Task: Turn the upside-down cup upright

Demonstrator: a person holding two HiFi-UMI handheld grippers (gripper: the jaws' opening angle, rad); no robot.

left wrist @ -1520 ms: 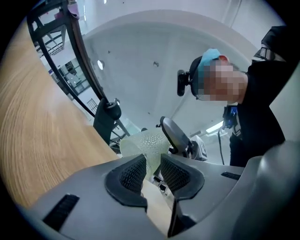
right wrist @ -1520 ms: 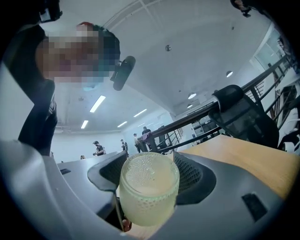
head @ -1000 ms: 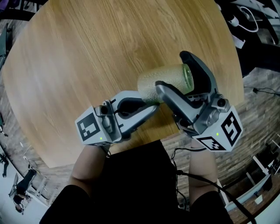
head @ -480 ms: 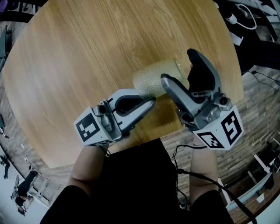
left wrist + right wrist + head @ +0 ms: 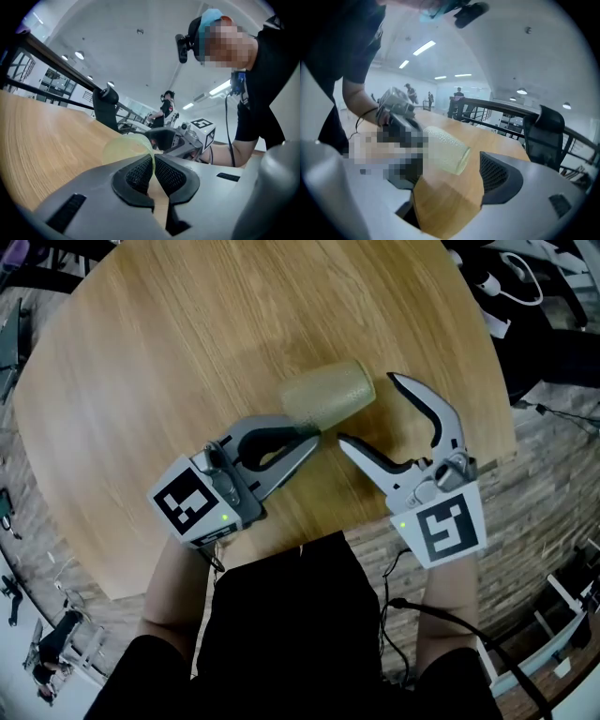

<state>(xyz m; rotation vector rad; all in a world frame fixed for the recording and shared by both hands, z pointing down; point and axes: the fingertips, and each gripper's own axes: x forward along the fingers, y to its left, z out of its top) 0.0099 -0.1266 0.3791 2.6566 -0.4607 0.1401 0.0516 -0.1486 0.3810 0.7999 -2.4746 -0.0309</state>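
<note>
A pale yellow-green, bumpy translucent cup [image 5: 325, 394] lies on its side over the round wooden table [image 5: 169, 324]; I cannot tell whether it touches the wood. My left gripper [image 5: 313, 435] is shut on the cup's thin wall at its near end. In the left gripper view the black pads [image 5: 140, 171] pinch that wall, and the cup [image 5: 123, 146] bulges beyond them. My right gripper [image 5: 367, 411] stands open to the right of the cup and apart from it, with nothing between its jaws. The right gripper view shows the cup [image 5: 443, 149] ahead of the right gripper's ribbed pad [image 5: 497, 174].
The table's near edge [image 5: 309, 540] runs just under both grippers, with the person's dark clothing below it. Cables and gear [image 5: 511, 287] lie past the table at the top right. A black office chair [image 5: 544, 133] and a railing stand beyond the far side.
The right gripper has let go of the cup, rolled, and drawn back to the right with its jaws wide. The cup, still in the left gripper, has shifted left and up in the picture.
</note>
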